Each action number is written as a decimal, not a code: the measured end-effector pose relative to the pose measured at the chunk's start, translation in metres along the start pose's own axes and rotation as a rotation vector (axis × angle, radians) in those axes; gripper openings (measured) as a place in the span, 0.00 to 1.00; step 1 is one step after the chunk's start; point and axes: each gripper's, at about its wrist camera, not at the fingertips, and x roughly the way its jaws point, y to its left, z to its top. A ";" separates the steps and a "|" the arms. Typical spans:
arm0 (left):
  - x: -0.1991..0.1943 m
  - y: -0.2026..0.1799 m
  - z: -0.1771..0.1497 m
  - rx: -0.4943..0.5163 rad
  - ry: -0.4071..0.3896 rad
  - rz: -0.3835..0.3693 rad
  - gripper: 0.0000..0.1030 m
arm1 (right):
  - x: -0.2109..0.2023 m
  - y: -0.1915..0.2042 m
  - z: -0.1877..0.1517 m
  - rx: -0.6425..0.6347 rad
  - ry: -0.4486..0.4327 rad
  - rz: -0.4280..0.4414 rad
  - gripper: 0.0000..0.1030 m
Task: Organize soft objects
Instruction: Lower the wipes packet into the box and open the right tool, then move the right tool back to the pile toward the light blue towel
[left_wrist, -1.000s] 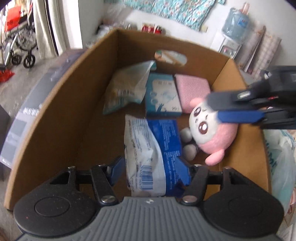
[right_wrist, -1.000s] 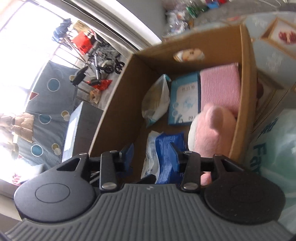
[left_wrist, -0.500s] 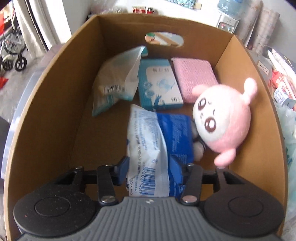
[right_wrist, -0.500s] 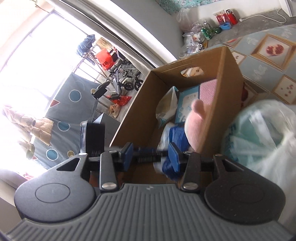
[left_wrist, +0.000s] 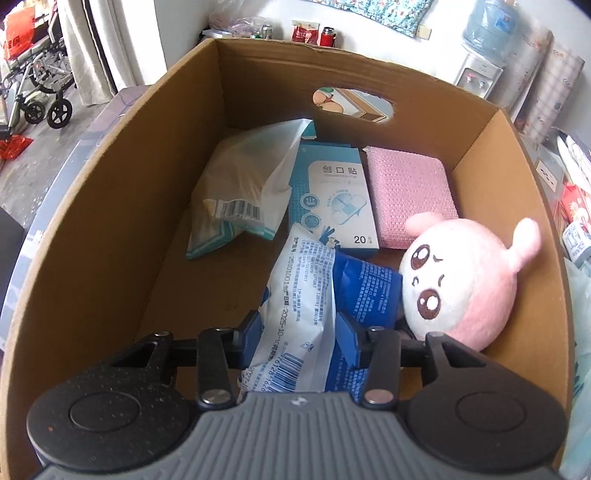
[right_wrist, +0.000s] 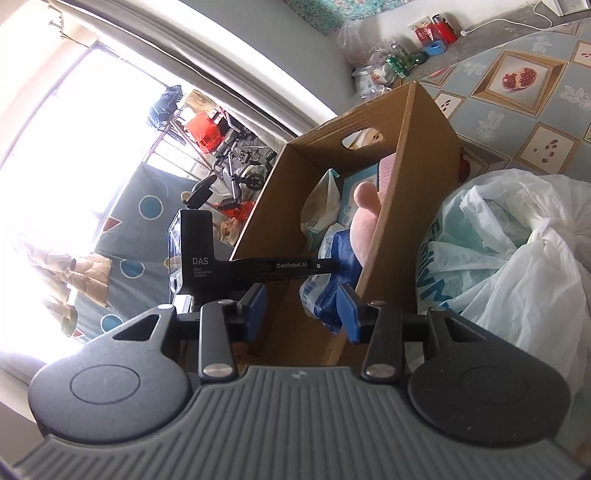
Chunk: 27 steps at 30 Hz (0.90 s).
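Note:
An open cardboard box (left_wrist: 110, 221) holds several soft things. My left gripper (left_wrist: 301, 334) points down into it. Its jaws are closing and both pads press a blue and white packet (left_wrist: 306, 306), whose near end is crumpled between them. A pink and white plush toy (left_wrist: 458, 280) lies against the box's right wall, beside the packet. My right gripper (right_wrist: 301, 312) stands open outside the box (right_wrist: 406, 206), facing its near corner, with nothing between its pads. From there I see the left gripper (right_wrist: 332, 264) reaching in from the left to the packet (right_wrist: 328, 291), and the plush (right_wrist: 364, 218) behind.
At the back of the box lie a white plastic pouch (left_wrist: 243, 192), a light blue plaster box (left_wrist: 336, 199) and a pink textured pad (left_wrist: 410, 192). A large white plastic bag (right_wrist: 509, 251) sits right of the box on a patterned cloth. A wheelchair (left_wrist: 33, 85) stands far left.
The left jaws have narrowed onto the packet and its near end has bunched up. The right gripper has drawn back from over the plush to outside the box; the plush stays inside.

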 end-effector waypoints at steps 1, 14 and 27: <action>-0.003 0.001 -0.001 0.000 0.006 -0.012 0.47 | 0.000 0.002 -0.001 -0.008 0.001 -0.001 0.42; -0.004 -0.022 -0.027 0.192 0.080 0.015 0.67 | -0.025 0.010 -0.052 -0.068 0.005 -0.008 0.48; -0.001 -0.028 -0.022 0.123 0.033 0.042 0.62 | -0.065 -0.035 -0.088 0.055 -0.057 -0.090 0.48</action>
